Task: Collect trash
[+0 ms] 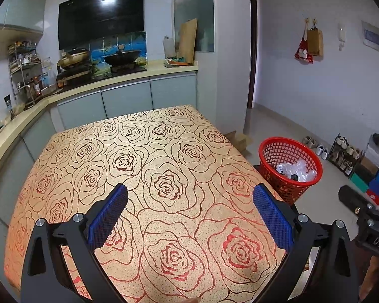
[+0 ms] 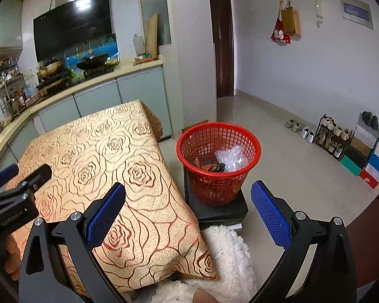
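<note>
A red mesh basket [image 2: 218, 161] stands on a dark block beside the table's right edge; the left wrist view shows the same basket [image 1: 289, 166]. It holds crumpled clear plastic [image 2: 230, 157] and orange and dark scraps [image 2: 204, 164]. My left gripper [image 1: 189, 214] hangs open above the rose-patterned tablecloth [image 1: 149, 166] with nothing between its blue pads. My right gripper [image 2: 188, 214] is open too, over the table's near right corner and short of the basket. No loose trash shows on the cloth.
A kitchen counter [image 1: 128, 75] with pans and a spice rack runs behind and left of the table. A white fluffy seat [image 2: 227, 257] lies below the right gripper. Shoes and shoe boxes [image 2: 361, 151] line the right wall. Tiled floor opens toward a dark door [image 2: 222, 40].
</note>
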`<state>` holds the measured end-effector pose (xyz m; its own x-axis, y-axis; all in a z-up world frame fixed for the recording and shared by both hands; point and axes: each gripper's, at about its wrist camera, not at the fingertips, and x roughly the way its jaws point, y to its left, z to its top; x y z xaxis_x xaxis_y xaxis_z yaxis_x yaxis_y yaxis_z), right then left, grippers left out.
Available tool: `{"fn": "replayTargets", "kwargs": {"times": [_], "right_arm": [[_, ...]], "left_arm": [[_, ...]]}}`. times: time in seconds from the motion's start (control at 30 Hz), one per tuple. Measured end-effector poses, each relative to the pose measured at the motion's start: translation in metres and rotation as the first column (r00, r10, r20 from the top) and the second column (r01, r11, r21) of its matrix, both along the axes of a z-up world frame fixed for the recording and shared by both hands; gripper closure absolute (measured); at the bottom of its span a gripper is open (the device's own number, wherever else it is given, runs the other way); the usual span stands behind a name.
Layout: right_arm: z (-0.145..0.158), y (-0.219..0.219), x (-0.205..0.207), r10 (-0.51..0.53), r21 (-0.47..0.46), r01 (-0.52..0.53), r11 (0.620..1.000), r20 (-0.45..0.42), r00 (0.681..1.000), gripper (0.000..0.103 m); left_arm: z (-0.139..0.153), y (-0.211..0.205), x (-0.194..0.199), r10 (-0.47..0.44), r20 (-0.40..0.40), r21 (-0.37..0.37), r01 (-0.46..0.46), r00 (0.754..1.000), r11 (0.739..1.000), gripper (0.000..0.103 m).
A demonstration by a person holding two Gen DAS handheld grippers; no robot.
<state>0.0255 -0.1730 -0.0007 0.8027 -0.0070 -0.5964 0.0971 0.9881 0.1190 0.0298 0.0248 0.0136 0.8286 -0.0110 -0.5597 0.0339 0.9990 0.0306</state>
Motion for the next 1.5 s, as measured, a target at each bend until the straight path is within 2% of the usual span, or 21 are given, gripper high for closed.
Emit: {"fn": "replayTargets", "kwargs": {"times": [0.17, 1.5], "right_arm": [[0.0084, -0.0017, -0.0063, -0.029, -0.017, 0.029, 0.999, 0.040, 0.999, 0.006], [0.0047, -0.0005, -0.0079, -0.026, -0.016, 0.027, 1.000, 0.021, 0.999, 0.006]], "left_arm": [[-0.0010, -0.0044, -0.0016, -0.020, -0.001, 0.014, 0.020, 1.000, 1.000, 0.007], [0.0009, -0.0043, -0.0017, -0.018, -0.003, 0.023, 0.018, 1.000, 1.000, 0.007]]}}
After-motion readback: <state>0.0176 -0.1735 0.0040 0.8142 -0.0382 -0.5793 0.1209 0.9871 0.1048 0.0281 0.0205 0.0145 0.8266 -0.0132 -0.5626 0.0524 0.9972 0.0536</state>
